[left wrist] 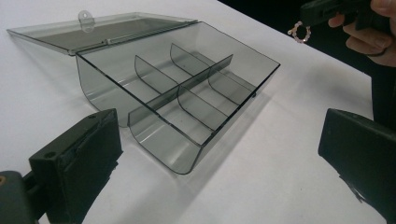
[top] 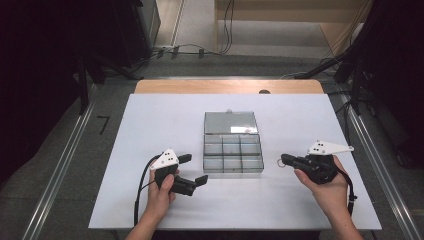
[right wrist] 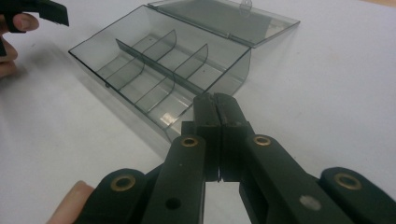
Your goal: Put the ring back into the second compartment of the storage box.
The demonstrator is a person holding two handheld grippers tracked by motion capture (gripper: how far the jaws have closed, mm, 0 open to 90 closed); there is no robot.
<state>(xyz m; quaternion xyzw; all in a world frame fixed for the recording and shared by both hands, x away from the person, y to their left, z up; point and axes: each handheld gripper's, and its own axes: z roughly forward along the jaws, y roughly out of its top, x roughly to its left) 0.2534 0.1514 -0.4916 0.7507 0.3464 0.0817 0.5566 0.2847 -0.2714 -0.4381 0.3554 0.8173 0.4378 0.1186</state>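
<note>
Between the right gripper's (top: 283, 160) closed fingertips hangs a small beaded ring (left wrist: 299, 33); so thin a pinch could drop it short of the box (top: 233, 150). Left gripper (top: 192, 170) gapes wide, empty.

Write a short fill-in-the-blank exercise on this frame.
1. The lid of the clear box lies ___.
2. The right hand-held gripper pinches a small beaded ___.
3. The left hand-held gripper has its jaws ___.
4. The box is divided into ___ compartments.
Missing words: open; ring; open; six

White table (top: 150, 200), grey floor (top: 50, 175)
</note>
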